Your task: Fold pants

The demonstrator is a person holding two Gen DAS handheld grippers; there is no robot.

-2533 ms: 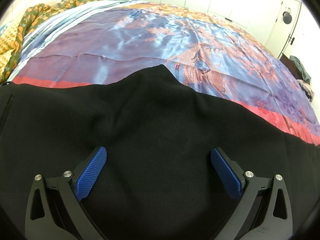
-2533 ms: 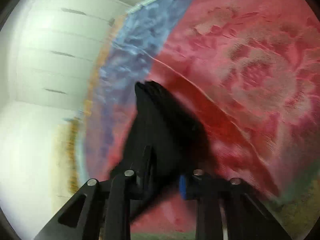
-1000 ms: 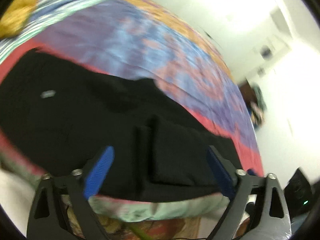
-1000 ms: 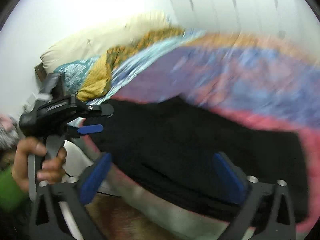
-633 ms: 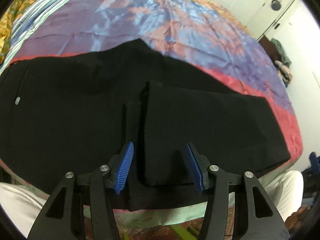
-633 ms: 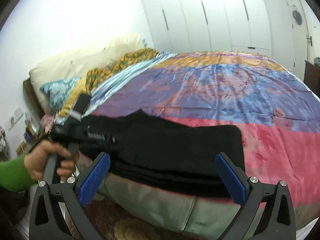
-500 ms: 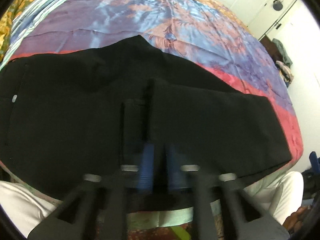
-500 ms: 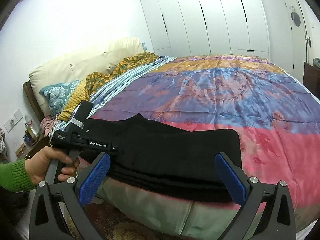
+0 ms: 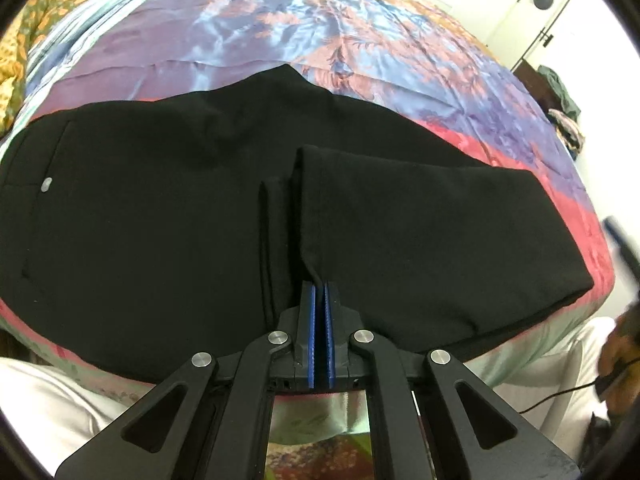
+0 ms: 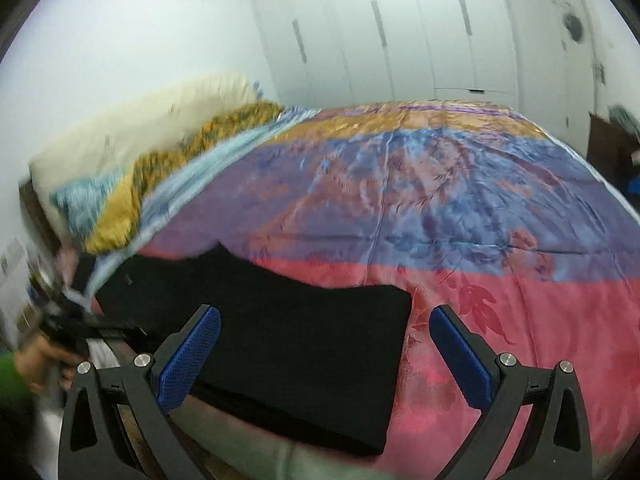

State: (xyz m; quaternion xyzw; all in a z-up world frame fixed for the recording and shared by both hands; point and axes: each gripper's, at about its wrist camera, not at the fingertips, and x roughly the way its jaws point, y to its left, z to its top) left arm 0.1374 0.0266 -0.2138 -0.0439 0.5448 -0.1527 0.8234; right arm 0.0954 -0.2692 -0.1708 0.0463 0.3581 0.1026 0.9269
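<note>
The left hand-held gripper [image 9: 319,292] has just been closing: its blue pads, wide apart a second ago, are now pressed together at the lower centre of the left wrist view, with the near hem edge of the black fabric pants [image 9: 200,208] pinched between them. The right hand-held gripper [image 10: 324,344] is seen fully open and empty at the bottom of the right wrist view, and its view has swung from the near bed edge toward the folded end of the pants [image 10: 340,340].

The pants are lying folded in half across the near edge of the multicoloured satin bedspread [image 9: 340,40]. A second fold is judged to be in preparation.

No containers are visible in either view.
</note>
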